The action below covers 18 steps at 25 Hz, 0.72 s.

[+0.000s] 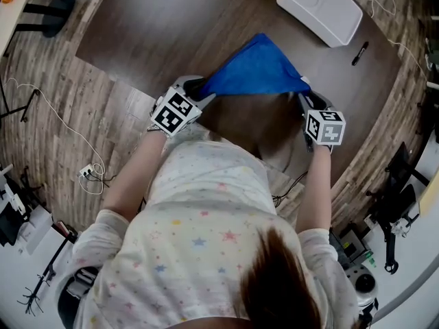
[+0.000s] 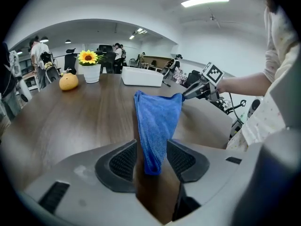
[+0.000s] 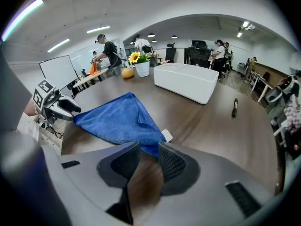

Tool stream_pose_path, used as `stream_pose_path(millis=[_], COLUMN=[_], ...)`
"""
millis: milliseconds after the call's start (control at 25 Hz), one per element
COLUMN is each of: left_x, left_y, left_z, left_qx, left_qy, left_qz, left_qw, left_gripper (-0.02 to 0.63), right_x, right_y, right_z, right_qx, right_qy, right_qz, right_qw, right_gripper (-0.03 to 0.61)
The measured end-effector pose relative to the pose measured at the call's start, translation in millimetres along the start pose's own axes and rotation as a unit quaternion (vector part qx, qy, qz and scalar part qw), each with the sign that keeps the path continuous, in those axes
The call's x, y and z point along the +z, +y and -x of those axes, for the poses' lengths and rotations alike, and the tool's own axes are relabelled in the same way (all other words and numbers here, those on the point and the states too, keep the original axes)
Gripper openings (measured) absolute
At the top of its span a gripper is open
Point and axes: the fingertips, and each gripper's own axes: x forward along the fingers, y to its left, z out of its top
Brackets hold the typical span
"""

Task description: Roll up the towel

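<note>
A blue towel point(image 1: 254, 70), folded to a triangle, lies on the dark wooden table point(image 1: 158, 26) with its long edge stretched between my two grippers. At its left corner my left gripper point(image 1: 199, 86) is open. In the left gripper view that corner of the towel point(image 2: 157, 121) droops between the spread pads of the left gripper point(image 2: 151, 157) with gaps on both sides. My right gripper point(image 1: 305, 98) is at the towel's right corner. In the right gripper view the narrow jaws of the right gripper point(image 3: 148, 149) are closed on the tip of the towel point(image 3: 120, 119), beside its white label point(image 3: 167, 135).
A white box point(image 1: 319, 9) stands at the far right of the table, a black pen point(image 1: 360, 53) beyond it. A potted sunflower point(image 2: 90, 65) and an orange fruit point(image 2: 68, 82) sit at the far end. The table's near edge runs just under both grippers. People stand in the background.
</note>
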Motion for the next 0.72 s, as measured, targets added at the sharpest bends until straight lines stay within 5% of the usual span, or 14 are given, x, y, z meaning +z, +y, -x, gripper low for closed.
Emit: stream_pose_path(millis=[360, 720], left_x=[-16.1, -25.2], left_y=[0.7, -1.4], left_z=[-10.3, -19.1], left_qx=[0.018, 0.013], left_qy=[0.046, 0.078], left_qz=[0.009, -0.008], left_qw=[0.9987, 0.9968], left_gripper=[0.178, 0.118], right_x=[-23.8, -15.9], right_y=[-14.1, -37.8], right_z=[-8.1, -25.4], right_qx=[-0.026, -0.079], right_qy=[0.019, 0.037], right_qz=[-0.028, 0.029], right_qw=[0.999, 0.996], right_gripper=[0.120, 0.118])
